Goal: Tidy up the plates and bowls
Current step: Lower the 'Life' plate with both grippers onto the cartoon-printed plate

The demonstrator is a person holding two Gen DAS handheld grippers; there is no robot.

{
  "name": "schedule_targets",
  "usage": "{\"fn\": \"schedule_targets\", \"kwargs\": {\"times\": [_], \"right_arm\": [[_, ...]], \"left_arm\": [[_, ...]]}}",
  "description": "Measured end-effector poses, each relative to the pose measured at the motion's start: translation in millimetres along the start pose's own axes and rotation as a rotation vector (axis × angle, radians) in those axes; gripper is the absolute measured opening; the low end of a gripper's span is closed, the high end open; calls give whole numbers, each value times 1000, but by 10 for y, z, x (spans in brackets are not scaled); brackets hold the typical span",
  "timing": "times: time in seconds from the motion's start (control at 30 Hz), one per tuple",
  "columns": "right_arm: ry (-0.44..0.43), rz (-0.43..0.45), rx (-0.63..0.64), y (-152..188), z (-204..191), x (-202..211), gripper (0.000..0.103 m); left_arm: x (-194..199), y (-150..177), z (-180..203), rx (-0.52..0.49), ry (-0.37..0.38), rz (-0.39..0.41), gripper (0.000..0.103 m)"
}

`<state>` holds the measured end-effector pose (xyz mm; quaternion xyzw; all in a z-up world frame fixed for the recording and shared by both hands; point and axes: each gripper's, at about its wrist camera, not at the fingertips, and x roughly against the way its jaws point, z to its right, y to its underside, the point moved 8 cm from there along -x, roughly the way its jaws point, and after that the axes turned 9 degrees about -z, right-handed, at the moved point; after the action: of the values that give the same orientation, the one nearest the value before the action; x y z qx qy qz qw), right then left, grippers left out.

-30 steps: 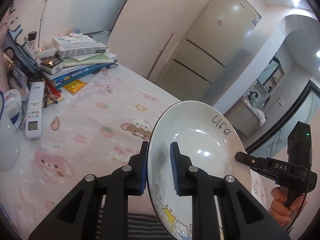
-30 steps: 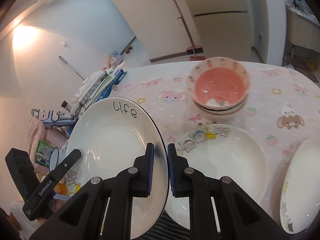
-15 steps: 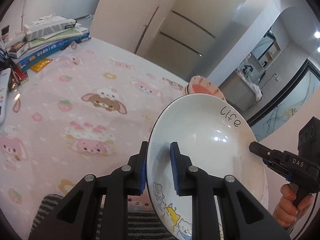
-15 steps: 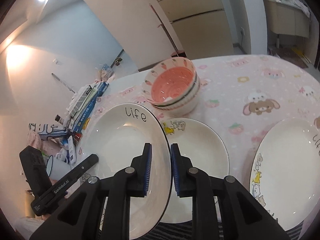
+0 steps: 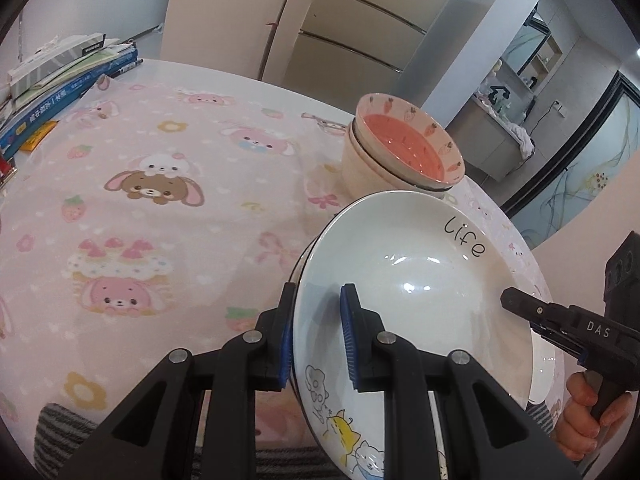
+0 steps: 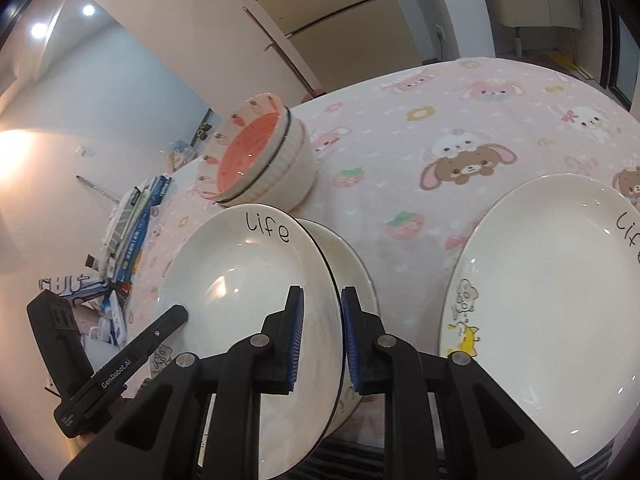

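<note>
Both grippers hold one white "life" plate (image 5: 408, 280) by opposite rims. My left gripper (image 5: 316, 336) is shut on its near rim. My right gripper (image 6: 322, 336) is shut on the other rim of the same plate (image 6: 248, 280); its finger shows in the left wrist view (image 5: 532, 312). The plate is tilted just above a second white plate (image 6: 352, 268) lying on the table. A third "life" plate (image 6: 552, 304) lies to the right. A stack of bowls with a pink-lined bowl on top (image 5: 404, 152) stands just behind, and it also shows in the right wrist view (image 6: 260, 160).
The table has a pink cartoon cloth (image 5: 160, 208). A pile of books (image 5: 60, 84) lies at the far left edge. A fridge (image 5: 352, 40) and a wall stand behind the table.
Both grippers have carried the held plate forward and down towards the plate on the table. The bowl stack has come much closer in both views.
</note>
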<state>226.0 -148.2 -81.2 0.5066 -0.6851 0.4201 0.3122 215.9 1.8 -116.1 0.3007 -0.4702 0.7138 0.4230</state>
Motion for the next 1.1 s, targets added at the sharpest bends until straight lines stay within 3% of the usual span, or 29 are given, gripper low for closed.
{"fn": "schedule_targets", "kwargs": {"times": [0.13,0.53,0.93,1.0,1.1], "right_arm": [[28,-7,-10,1,81,-34,22],[71,-21,-51,-6,279,-68,22],[171,2,26,-10,209,-73,23],[195,12,20,-20,238,-76,18],[182,13,26,-32,239,-111,14]], "left_arm": [[-151,73,-3,-9,10,-36,19],[-259,187,178,-127,-48,-41,19],[-260,203,220,-162,-93,-31,20],[-258,208,228,-167,-98,-29,22],[-201,195,258,-180,-92,-3,38]]}}
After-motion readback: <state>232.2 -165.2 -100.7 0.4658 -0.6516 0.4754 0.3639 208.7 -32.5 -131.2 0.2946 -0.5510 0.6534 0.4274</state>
